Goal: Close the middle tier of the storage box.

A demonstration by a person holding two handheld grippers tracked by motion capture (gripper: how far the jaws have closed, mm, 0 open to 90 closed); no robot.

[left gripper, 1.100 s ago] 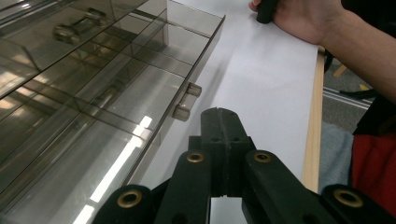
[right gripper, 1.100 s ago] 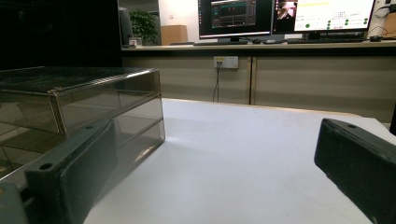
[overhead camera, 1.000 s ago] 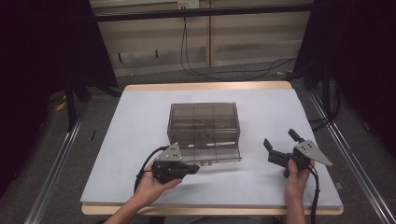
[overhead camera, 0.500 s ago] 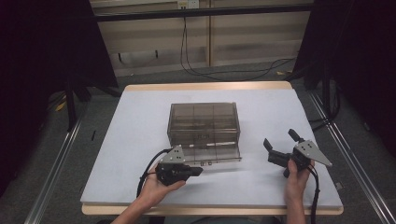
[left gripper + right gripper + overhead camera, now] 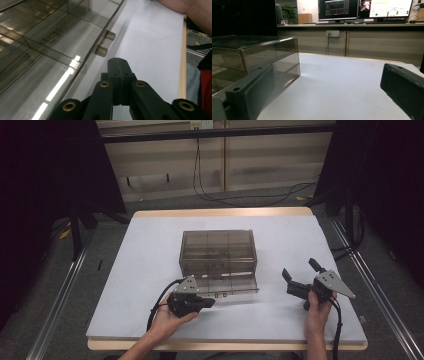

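Drawer [image 5: 231, 286] of the smoky clear organizer box [image 5: 218, 251] sits pulled out at mid-desk [image 5: 150, 255], its small handle [image 5: 105, 43] just ahead of the left tongs [image 5: 117, 65], whose jaws are pressed together and empty. The right tongs [image 5: 298, 276] rest wide apart, well off to the side. Nudging squarely on the handle should slide the drawer without skewing the box.

I run 2 black grippers. The left gripper [image 5: 210, 302] has brass-ringed screws along its linkage arms, a grey 3-cornered plate and a looping black cable. The right gripper [image 5: 300, 272] has blocky matte pads, the same grey plate and cable. My forearms are bare.
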